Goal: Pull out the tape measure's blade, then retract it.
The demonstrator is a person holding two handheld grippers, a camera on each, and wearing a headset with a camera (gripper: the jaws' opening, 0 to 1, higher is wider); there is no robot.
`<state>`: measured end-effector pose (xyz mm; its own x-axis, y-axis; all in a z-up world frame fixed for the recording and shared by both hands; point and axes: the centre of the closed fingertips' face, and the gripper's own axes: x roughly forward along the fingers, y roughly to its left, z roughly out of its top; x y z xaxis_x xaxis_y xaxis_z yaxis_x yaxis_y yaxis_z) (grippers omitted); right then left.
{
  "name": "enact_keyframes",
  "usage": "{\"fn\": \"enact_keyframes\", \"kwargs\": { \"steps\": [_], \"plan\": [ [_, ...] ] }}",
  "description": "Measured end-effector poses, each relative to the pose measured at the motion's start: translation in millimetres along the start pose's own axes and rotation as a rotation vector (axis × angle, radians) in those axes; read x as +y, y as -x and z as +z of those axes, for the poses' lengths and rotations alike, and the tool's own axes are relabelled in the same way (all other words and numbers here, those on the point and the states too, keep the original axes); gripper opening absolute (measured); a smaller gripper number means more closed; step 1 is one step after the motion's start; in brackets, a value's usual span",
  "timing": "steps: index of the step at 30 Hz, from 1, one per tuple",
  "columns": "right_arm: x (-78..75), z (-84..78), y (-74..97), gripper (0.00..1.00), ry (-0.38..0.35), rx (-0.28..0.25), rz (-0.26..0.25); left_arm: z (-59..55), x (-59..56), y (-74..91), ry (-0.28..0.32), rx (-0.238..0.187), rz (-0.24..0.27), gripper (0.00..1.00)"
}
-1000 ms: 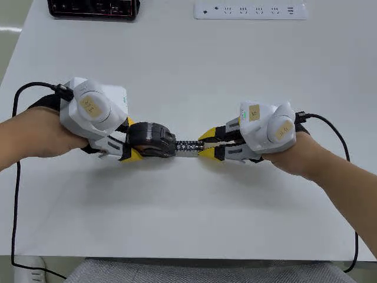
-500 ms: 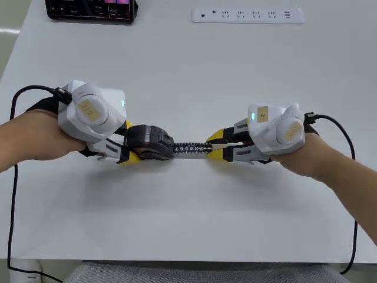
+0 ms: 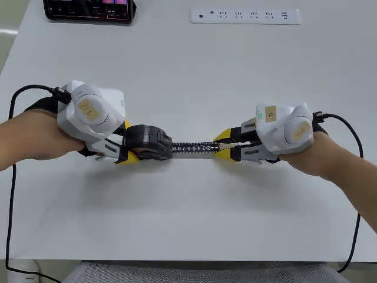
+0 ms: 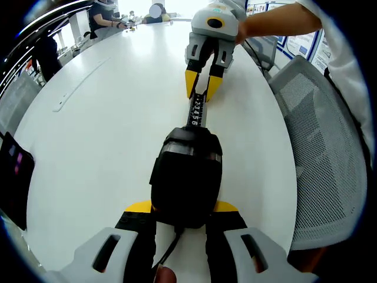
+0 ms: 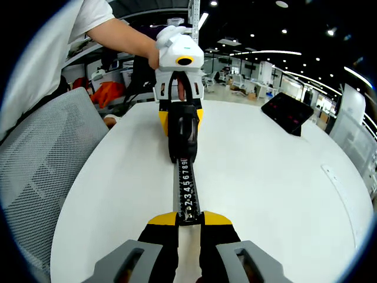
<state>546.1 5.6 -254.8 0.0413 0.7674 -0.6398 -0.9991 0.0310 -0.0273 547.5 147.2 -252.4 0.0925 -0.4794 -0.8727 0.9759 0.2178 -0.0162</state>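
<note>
Two grippers are held over a white table [image 3: 188, 194], and each place here is given from the black case [image 3: 148, 142] of the tape measure, which is found a bit left of the middle in the head view. Far to the left of the case the left hand [image 3: 32, 135] is seen. Just left of the case the left gripper [image 3: 129, 141] is held, and its yellow-tipped jaws are closed narrow on the two sides of the case's back end; in the left gripper view the case is gripped between them. Whether the case is set on the table or kept just above it cannot be told. From the right side of the case the blade [image 3: 191, 147] is stretched in a short, straight line, and black numbers up to nine can be read on it in the right gripper view. At the far end of the blade, to the right of the case, the right gripper [image 3: 225, 145] is held, with its jaws pressed almost together on the blade's tip. Further right of the case the right hand [image 3: 309, 156] is wrapped round that gripper. Well behind the case, a dark device [image 3: 88, 9] is laid at the left and a white power strip [image 3: 244, 16] at the right.
</note>
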Motion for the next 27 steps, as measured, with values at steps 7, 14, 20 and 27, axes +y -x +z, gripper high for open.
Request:
{"fn": "enact_keyframes", "kwargs": {
  "steps": [7,14,20,27],
  "plan": [
    [-0.8,-7.0,6.6,0.09,-0.006,0.012,-0.005,0.3,-1.6,0.7,0.0,0.001,-0.002,0.27],
    [-0.4,-12.2,13.7,0.09,-0.008,0.025,-0.009,0.2,-1.8,0.8,-0.001,0.002,0.0,0.27],
    [-0.7,-16.2,19.3,0.09,-0.009,0.037,-0.013,-0.1,-1.7,0.8,-0.002,0.002,-0.002,0.27],
    [-0.9,-22.5,24.4,0.09,-0.013,0.051,-0.015,0.6,-1.8,0.6,-0.001,-0.001,0.0,0.27]
  ]
}}
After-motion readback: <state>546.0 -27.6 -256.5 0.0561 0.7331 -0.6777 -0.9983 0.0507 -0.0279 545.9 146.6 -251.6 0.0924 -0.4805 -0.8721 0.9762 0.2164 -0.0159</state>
